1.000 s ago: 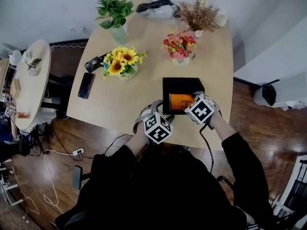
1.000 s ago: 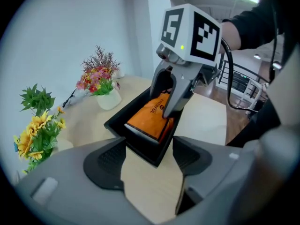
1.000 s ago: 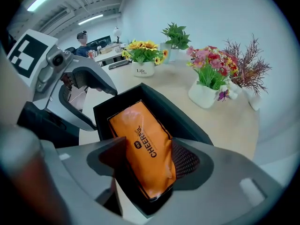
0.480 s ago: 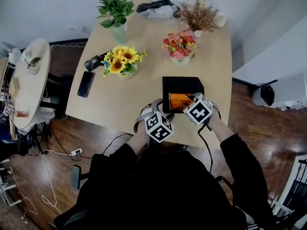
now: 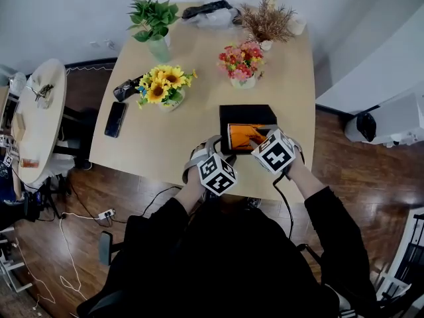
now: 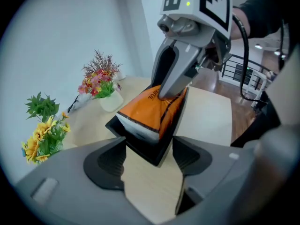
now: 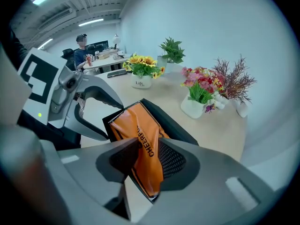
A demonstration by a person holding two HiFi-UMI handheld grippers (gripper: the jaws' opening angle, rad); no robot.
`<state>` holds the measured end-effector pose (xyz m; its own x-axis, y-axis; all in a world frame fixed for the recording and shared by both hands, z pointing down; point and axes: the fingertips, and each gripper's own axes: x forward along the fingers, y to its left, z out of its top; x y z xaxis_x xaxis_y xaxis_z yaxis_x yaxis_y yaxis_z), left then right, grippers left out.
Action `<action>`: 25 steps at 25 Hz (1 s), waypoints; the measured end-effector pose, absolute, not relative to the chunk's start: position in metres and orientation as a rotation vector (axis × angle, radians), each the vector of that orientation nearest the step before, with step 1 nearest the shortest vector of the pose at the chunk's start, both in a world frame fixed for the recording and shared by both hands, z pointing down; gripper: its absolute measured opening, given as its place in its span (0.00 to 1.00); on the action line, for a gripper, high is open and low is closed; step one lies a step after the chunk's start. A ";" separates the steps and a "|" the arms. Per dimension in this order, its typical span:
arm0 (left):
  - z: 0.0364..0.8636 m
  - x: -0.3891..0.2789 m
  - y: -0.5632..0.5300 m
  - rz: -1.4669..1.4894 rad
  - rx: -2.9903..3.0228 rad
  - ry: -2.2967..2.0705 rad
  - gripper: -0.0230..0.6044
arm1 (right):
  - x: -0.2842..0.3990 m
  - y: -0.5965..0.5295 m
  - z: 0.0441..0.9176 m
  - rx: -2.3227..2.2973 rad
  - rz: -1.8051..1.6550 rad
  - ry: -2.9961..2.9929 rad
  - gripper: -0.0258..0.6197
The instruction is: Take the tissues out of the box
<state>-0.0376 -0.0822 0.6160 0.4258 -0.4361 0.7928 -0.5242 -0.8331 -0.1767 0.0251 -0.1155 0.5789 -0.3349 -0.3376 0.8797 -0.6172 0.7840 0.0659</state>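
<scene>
A black box (image 5: 228,111) lies near the table's front edge with an orange tissue pack (image 5: 246,136) in it. In the right gripper view the pack (image 7: 140,139) stands tilted up out of the box (image 7: 173,125). My right gripper (image 7: 149,156) has its jaws closing, both pads pressing on the pack's near end. My left gripper (image 6: 150,161) is open, its jaws either side of the box's (image 6: 140,146) near corner without squeezing it. In the head view the left gripper (image 5: 212,146) is at the box's front left and the right gripper (image 5: 256,142) is over its front.
Sunflowers (image 5: 164,87), a pink bouquet (image 5: 242,61), a green plant (image 5: 151,22) and a dried plant (image 5: 265,20) stand behind the box. A phone (image 5: 115,118) lies at the left edge. A round side table (image 5: 36,121) is further left.
The right gripper's jaws have closed onto the orange pack, and the pack now sticks up from the box. Both grippers stay at the box's front.
</scene>
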 end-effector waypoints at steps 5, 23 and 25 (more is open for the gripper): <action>0.616 -0.038 -0.082 1.377 2.572 -0.881 0.51 | 0.029 -0.115 0.557 0.751 0.331 -1.980 0.24; 0.616 -0.038 -0.080 1.404 2.571 -0.907 0.51 | 0.064 -0.098 0.489 0.859 0.278 -2.054 0.20; 0.617 -0.038 -0.081 1.404 2.570 -0.910 0.51 | 0.073 -0.096 0.483 0.871 0.270 -2.051 0.20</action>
